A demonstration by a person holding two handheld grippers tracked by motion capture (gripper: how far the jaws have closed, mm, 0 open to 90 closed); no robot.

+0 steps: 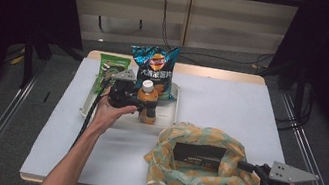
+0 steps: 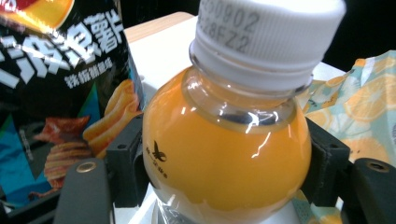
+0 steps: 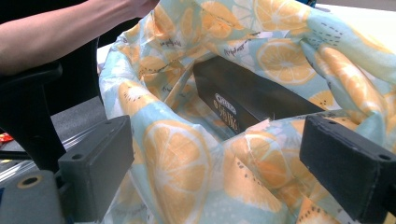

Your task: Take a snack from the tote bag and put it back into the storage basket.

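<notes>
Since the full juice bottle (image 1: 149, 104) looks heavy and slick, the left tongs (image 1: 136, 102) pinch its shoulder, while the right tongs (image 1: 239, 178) stand spread at the soft bag (image 1: 191, 180).

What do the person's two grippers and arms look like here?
Both grippers are black. The left gripper and right gripper each carry a grey three-cornered plate with small holes on top. Their fingers are blocky, dark and squared, with screw holes. A black cable trails from the left one. Both forearms are bare, with no sleeves in sight.
</notes>
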